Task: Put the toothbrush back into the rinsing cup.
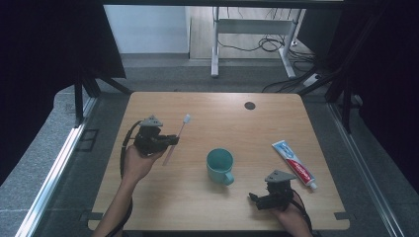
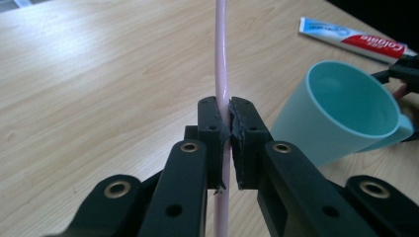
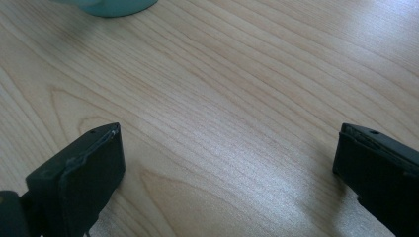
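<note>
My left gripper [image 1: 173, 140] is shut on the thin pink handle of a toothbrush [image 1: 179, 133], whose white bristle head points toward the far side of the table. In the left gripper view the pads clamp the toothbrush handle [image 2: 221, 69] at the gripper [image 2: 226, 129]. A teal mug [image 1: 220, 165] stands upright at the table's middle, to the right of that gripper; the mug [image 2: 341, 111] appears close on the right there. My right gripper [image 1: 255, 198] rests near the front edge, right of the mug, open with nothing between its jaws [image 3: 227, 163].
A toothpaste tube [image 1: 294, 164] lies flat at the right side of the wooden table [image 1: 148, 197], also seen as the tube [image 2: 353, 39]. A small dark round spot [image 1: 249, 105] marks the far edge. Beyond stand a desk frame and floor cables.
</note>
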